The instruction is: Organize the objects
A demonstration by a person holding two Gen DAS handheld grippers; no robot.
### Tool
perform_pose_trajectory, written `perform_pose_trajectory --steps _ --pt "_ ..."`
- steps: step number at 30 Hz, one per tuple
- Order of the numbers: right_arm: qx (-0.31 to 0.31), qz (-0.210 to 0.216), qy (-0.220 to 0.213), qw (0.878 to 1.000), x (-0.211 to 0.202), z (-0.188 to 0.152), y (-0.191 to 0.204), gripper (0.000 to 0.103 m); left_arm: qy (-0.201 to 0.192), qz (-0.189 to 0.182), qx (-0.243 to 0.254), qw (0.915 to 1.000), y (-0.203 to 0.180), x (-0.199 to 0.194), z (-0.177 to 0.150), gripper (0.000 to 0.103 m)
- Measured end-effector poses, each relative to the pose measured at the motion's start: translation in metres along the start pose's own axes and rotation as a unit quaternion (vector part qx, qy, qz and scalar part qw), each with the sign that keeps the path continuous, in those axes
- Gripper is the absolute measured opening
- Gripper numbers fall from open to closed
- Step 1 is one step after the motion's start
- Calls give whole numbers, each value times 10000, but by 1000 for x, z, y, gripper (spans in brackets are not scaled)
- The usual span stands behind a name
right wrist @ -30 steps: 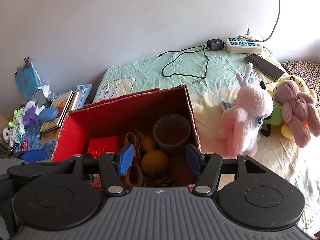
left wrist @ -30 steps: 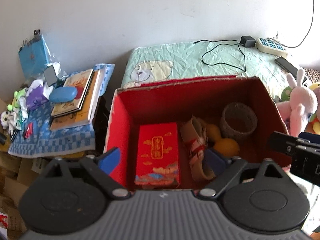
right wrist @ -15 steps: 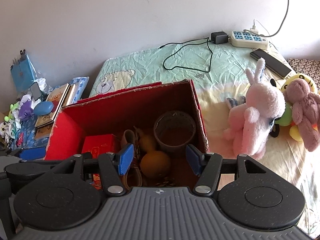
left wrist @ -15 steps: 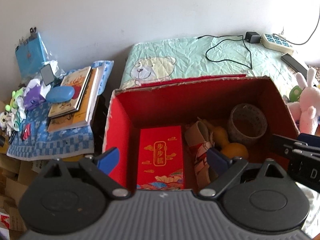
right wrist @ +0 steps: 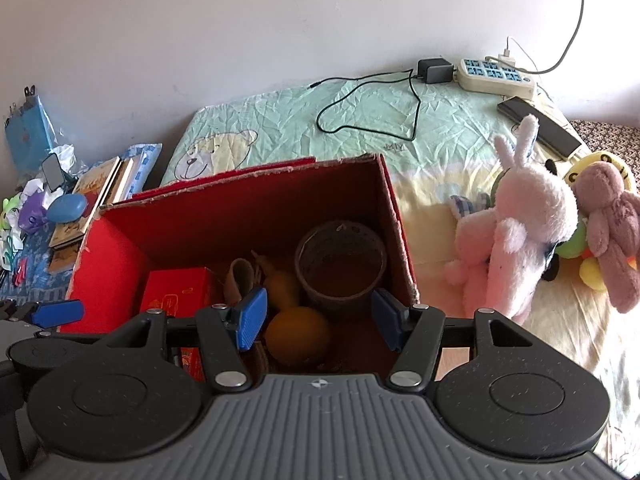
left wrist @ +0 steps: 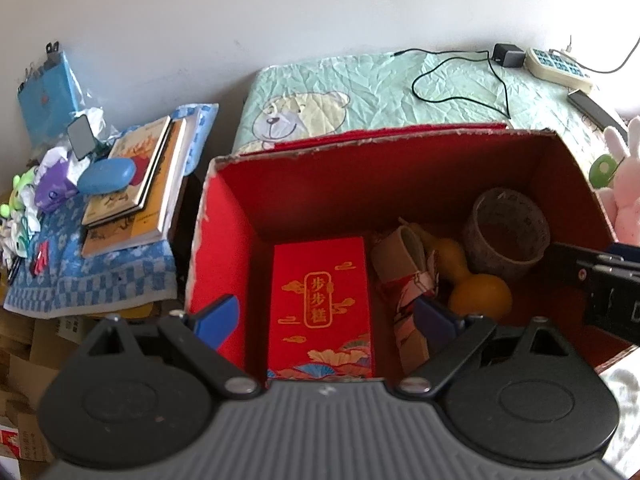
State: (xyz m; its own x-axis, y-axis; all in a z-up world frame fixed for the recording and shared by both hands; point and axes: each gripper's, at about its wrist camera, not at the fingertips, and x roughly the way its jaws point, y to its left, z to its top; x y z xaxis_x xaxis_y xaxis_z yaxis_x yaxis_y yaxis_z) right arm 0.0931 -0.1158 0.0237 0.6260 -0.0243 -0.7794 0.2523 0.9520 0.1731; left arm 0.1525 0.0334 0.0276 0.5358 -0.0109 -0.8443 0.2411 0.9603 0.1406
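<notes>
A red cardboard box [left wrist: 224, 216] [right wrist: 394, 208] stands open on the bed. Inside lie a red gift packet [left wrist: 320, 300] [right wrist: 176, 292], a tan rolled pouch [left wrist: 400, 252], a yellow gourd [left wrist: 478, 296] [right wrist: 298, 330] and a woven cup [left wrist: 506, 232] [right wrist: 340, 264]. My left gripper [left wrist: 326, 318] is open above the box's near left part, over the red packet, holding nothing. My right gripper [right wrist: 320, 318] is open above the gourd and cup, also holding nothing. A pink plush rabbit [right wrist: 520, 216] and a mauve plush bear [right wrist: 612, 216] lie on the bed right of the box.
Left of the bed, a blue cloth [left wrist: 92, 276] carries stacked books [left wrist: 140, 180], a blue case [left wrist: 106, 176] and small clutter. A power strip [right wrist: 496, 74], charger with black cable [right wrist: 372, 108] and a phone [right wrist: 540, 128] lie at the bed's far edge by the wall.
Both grippers have moved slightly left and closer over the box, so its contents look larger and sit further right. Both stayed open; nothing in the box moved.
</notes>
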Motion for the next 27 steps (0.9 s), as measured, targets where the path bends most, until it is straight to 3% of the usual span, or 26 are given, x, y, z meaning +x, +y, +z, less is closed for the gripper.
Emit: perform_pose_trajectory --steps 27 --pt "-63 -56 317 9995 16 -2 0 63 130 -133 -50 9998 -3 11 -6 94"
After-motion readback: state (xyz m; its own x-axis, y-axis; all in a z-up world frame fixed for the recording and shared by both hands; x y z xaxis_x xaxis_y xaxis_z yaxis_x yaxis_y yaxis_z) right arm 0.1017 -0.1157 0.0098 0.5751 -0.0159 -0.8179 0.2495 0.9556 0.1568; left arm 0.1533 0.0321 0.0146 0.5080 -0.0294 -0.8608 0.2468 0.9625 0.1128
